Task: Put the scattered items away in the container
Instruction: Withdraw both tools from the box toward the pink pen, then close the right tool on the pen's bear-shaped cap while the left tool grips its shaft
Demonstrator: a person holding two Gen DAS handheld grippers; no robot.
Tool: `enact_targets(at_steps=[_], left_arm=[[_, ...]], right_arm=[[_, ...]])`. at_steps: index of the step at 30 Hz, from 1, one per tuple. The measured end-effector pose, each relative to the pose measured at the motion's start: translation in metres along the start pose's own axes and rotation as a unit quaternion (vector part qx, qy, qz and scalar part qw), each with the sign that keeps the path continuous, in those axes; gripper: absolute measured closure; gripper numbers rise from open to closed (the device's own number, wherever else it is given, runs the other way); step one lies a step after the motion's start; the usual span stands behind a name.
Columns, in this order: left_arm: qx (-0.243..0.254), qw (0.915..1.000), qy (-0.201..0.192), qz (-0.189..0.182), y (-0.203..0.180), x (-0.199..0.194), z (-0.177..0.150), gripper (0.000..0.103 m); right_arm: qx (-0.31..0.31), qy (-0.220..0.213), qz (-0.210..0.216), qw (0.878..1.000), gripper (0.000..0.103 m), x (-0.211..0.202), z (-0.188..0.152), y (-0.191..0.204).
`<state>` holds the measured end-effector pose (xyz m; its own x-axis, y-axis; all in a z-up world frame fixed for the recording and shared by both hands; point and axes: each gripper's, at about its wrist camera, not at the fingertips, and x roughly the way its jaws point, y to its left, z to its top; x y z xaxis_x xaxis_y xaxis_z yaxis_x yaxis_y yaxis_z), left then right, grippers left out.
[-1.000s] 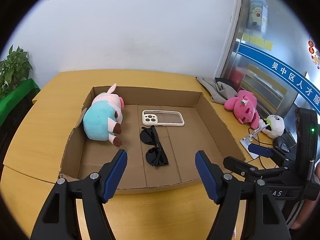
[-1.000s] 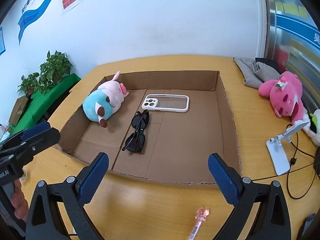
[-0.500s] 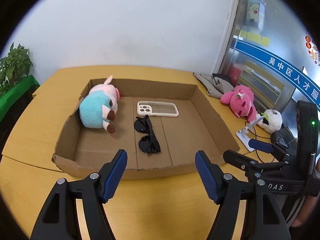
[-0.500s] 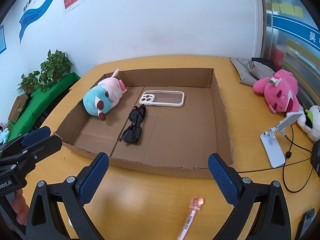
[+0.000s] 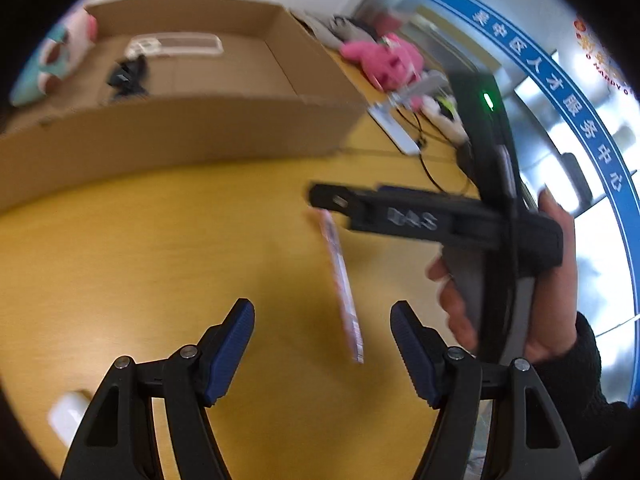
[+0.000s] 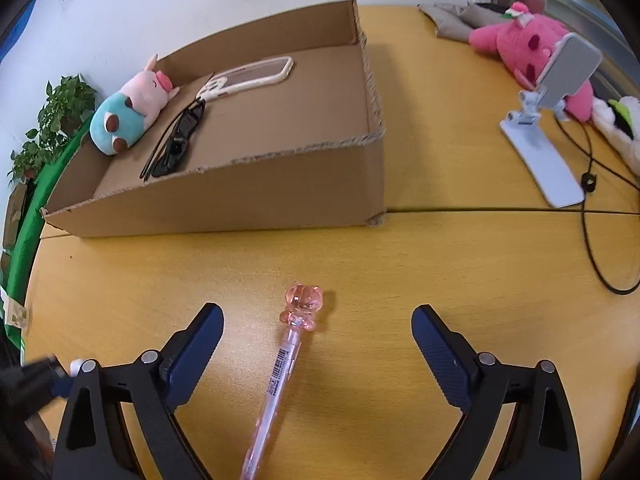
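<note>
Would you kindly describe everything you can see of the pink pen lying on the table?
The pink pen has a slim, translucent pink barrel with a printed barcode label and a faceted, clear pink bear-shaped topper. It lies flat on the yellow wooden table, outside the cardboard box, topper pointing toward the box. It sits between the open fingers of the right hand-held gripper, which does not touch it.

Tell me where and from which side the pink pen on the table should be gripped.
Grip the pen at its straight barrel, below the bulky bear-shaped top. It lies flat between the open fingers of the right hand-held gripper, so come straight down and close across the barrel.
</note>
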<state>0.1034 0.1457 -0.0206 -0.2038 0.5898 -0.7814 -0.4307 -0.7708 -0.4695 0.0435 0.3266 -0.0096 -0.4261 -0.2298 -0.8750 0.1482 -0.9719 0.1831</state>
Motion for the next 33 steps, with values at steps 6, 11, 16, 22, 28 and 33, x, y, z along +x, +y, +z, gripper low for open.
enact_targets(at_steps=[6, 11, 16, 22, 28, 33], left_arm=[[-0.029, 0.9980, 0.050, -0.024, -0.011, 0.043, -0.001, 0.033], [-0.012, 0.9983, 0.052, -0.024, -0.027, 0.054, -0.002, 0.035], [-0.013, 0.9974, 0.069, -0.016, -0.030, 0.063, -0.008, 0.090], [-0.019, 0.9965, 0.076, -0.031, -0.033, 0.065, -0.020, 0.093], [-0.015, 0.9986, 0.051, -0.005, -0.037, 0.053, -0.029, 0.095], [-0.030, 0.9996, 0.005, 0.000, -0.031, 0.028, -0.029, 0.103]], right_arm=[[-0.005, 0.012, -0.010, 1.000, 0.020, 0.015, 0.009, -0.001], [-0.004, 0.011, -0.021, 1.000, 0.033, 0.014, 0.011, -0.007], [-0.012, 0.017, -0.019, 1.000, 0.074, 0.010, 0.007, -0.004], [-0.006, 0.016, 0.000, 1.000, 0.079, 0.009, 0.001, 0.001], [-0.001, -0.008, 0.025, 1.000, 0.080, -0.010, 0.004, 0.009], [0.007, -0.055, 0.068, 0.996, 0.080, -0.049, 0.016, 0.017]])
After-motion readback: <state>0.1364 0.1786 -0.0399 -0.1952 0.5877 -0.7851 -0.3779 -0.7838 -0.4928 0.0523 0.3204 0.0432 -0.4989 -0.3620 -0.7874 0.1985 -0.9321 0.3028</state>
